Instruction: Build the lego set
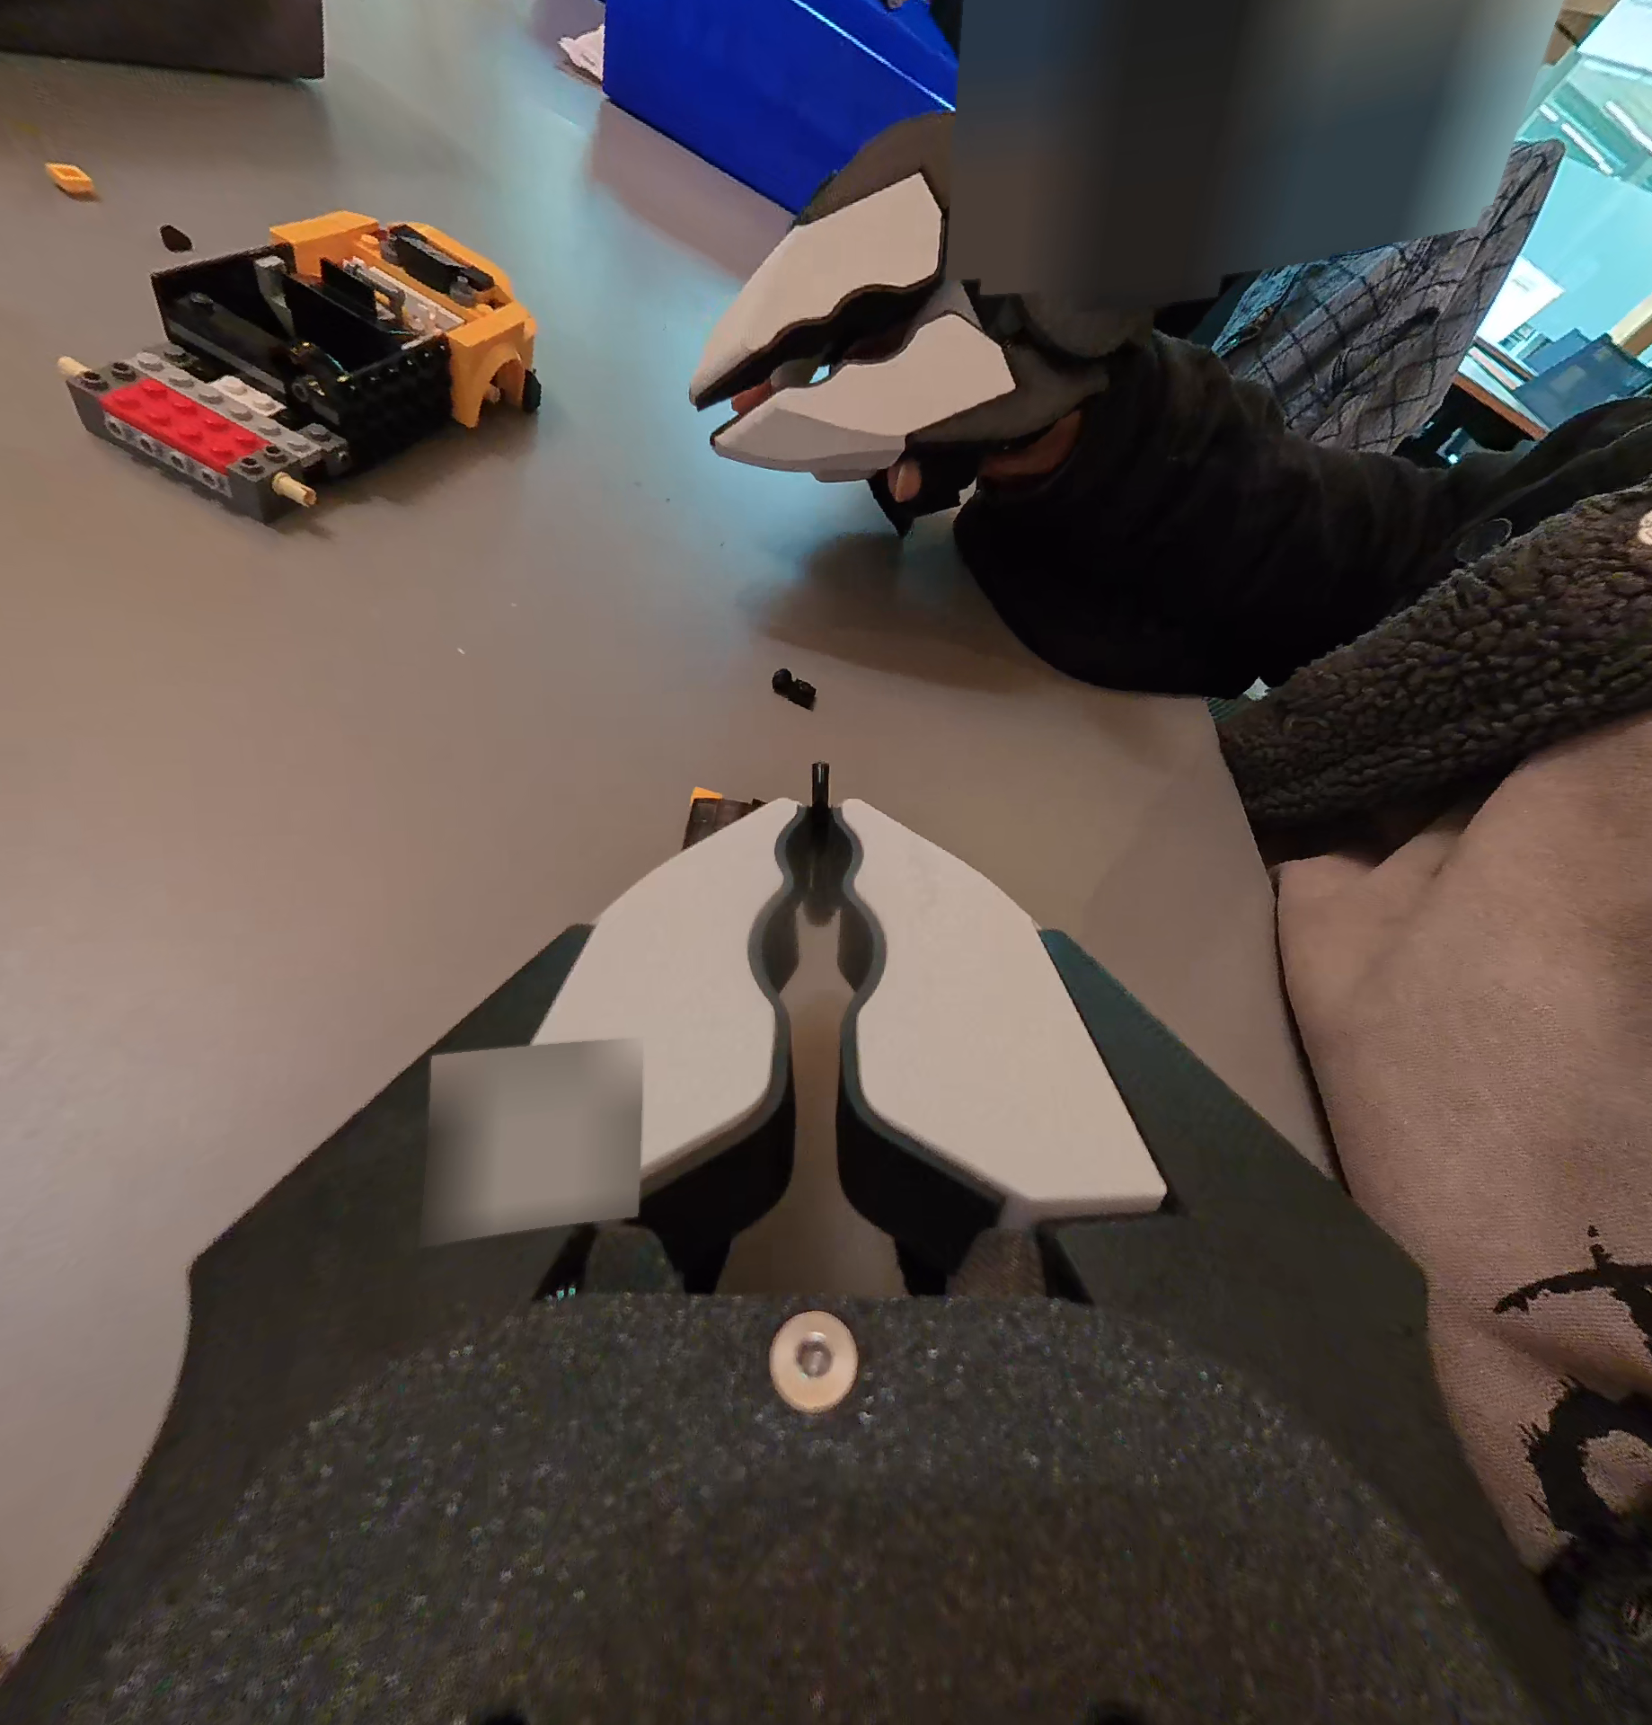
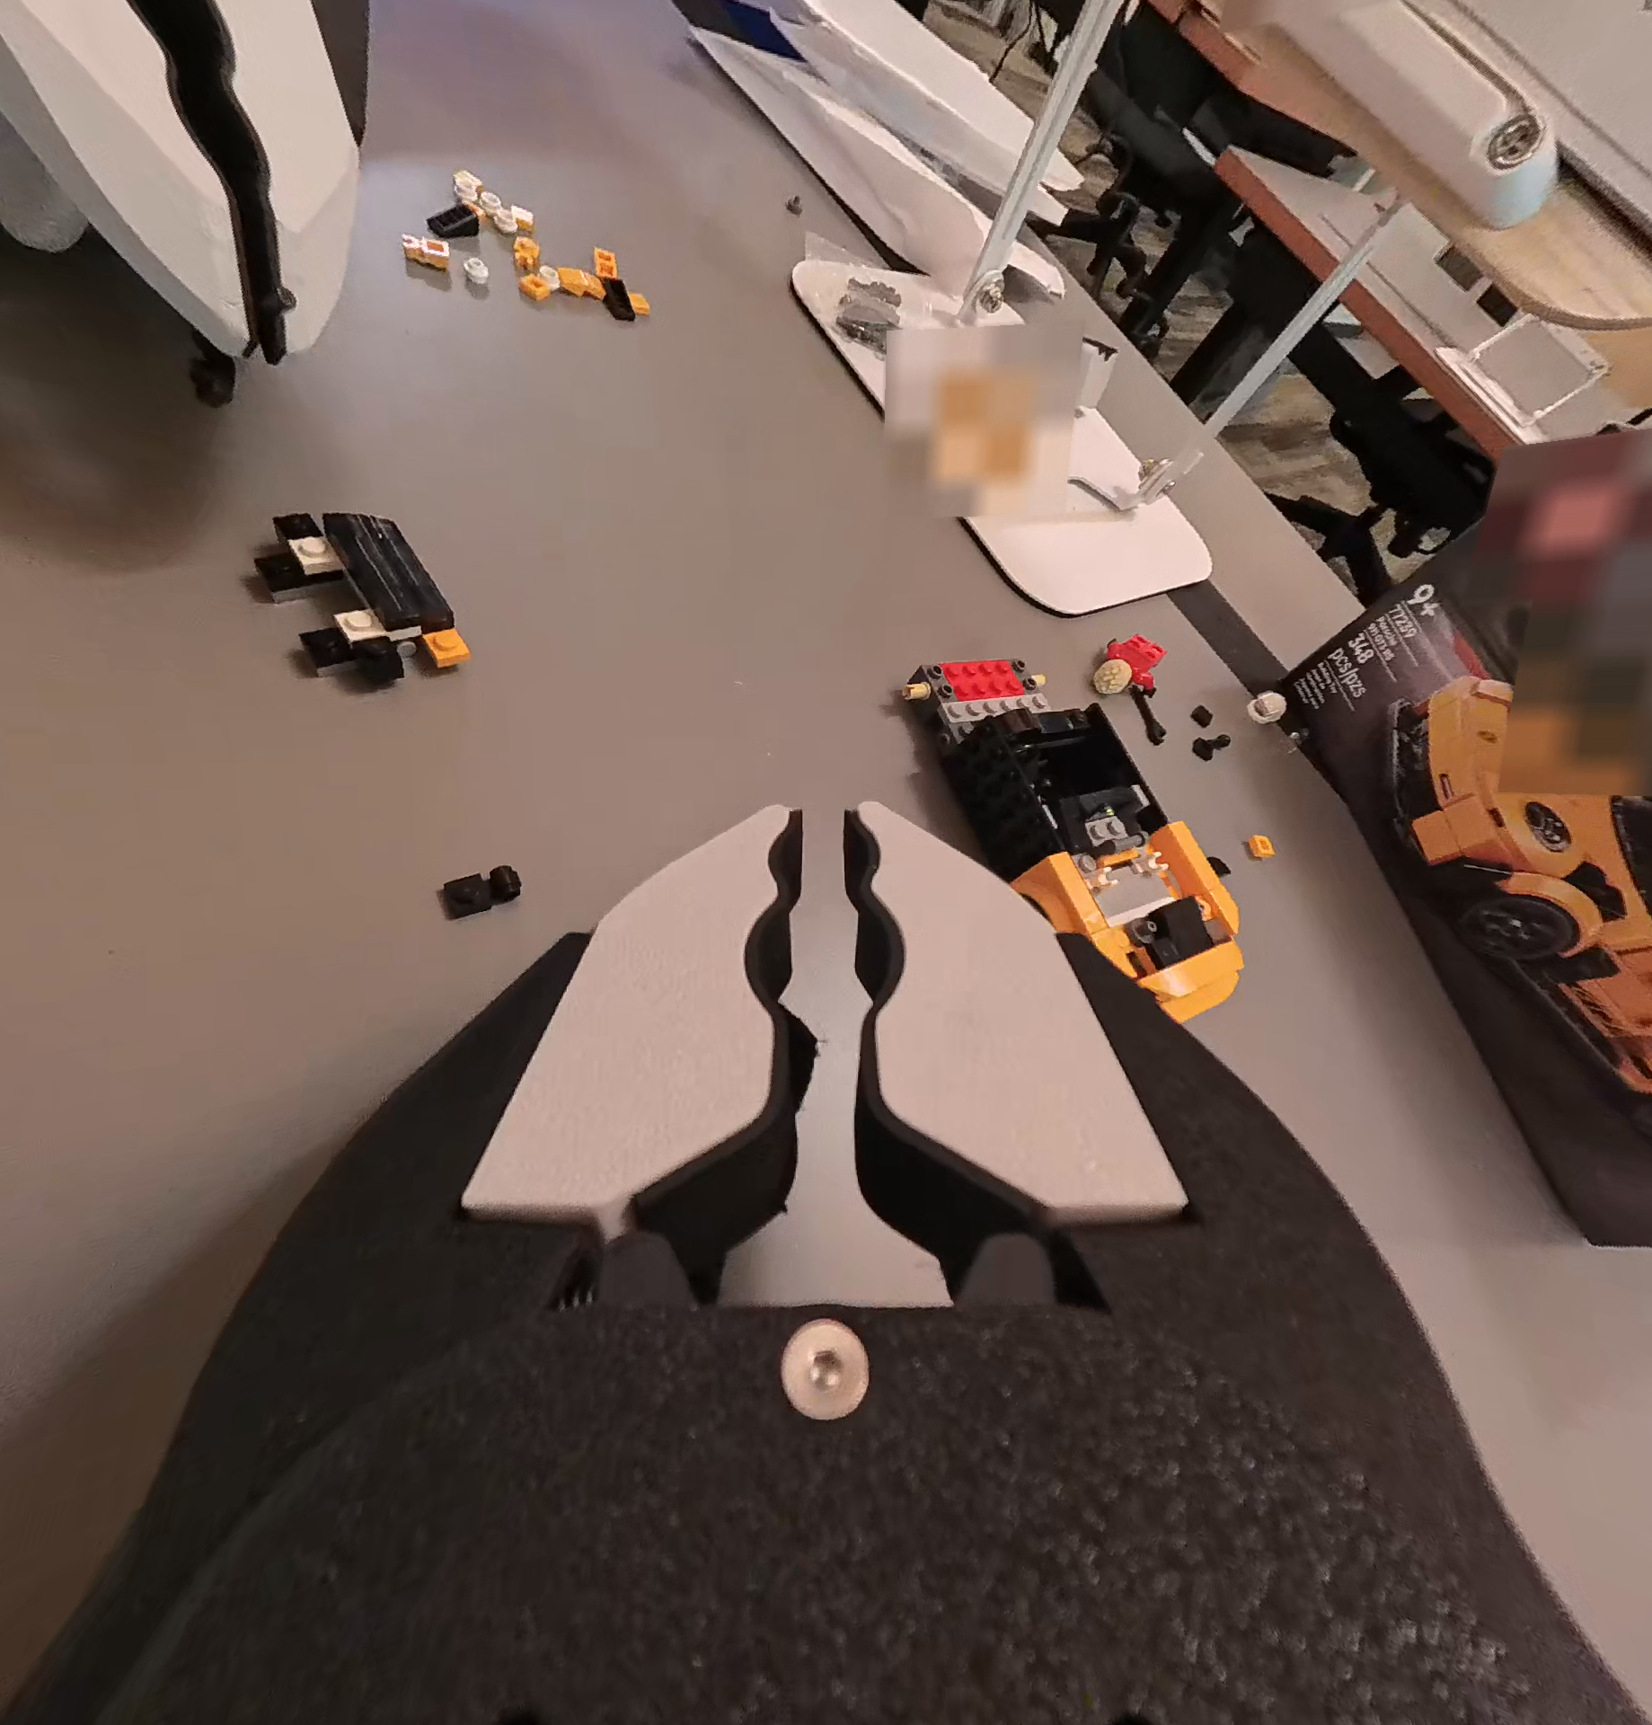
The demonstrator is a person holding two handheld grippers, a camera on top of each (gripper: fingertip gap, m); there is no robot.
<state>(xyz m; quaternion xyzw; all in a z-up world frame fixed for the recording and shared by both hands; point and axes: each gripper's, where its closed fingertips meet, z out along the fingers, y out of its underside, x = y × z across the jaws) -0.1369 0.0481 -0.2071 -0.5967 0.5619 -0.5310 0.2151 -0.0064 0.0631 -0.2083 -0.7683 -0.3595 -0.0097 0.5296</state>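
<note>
My left gripper (image 1: 817, 817) is shut on a thin black pin (image 1: 819, 779) that sticks out past the fingertips, low over the grey table. The part-built orange and black car (image 1: 299, 355) with a red plate lies far to the left. My right gripper (image 2: 822, 826) has its jaws a narrow gap apart with nothing between them; it also shows in the left wrist view (image 1: 724, 415), held by a gloved hand. The car (image 2: 1074, 821) lies just right of its fingertips. A black sub-assembly with white and orange bits (image 2: 364, 588) lies ahead to the left. The left gripper (image 2: 271, 336) shows at top left.
A small black piece (image 2: 481, 891) lies left of the right fingertips, also in the left wrist view (image 1: 794, 688). Loose small pieces (image 2: 523, 252) lie far ahead. The set's box (image 2: 1550, 887) and a white stand base (image 2: 1083, 551) are on the right. A blue box (image 1: 766, 84) stands at the back. The small black piece (image 2: 481, 891) is about 7 cm from my right fingertips. It is also in sight in the left wrist view (image 1: 799, 681).
</note>
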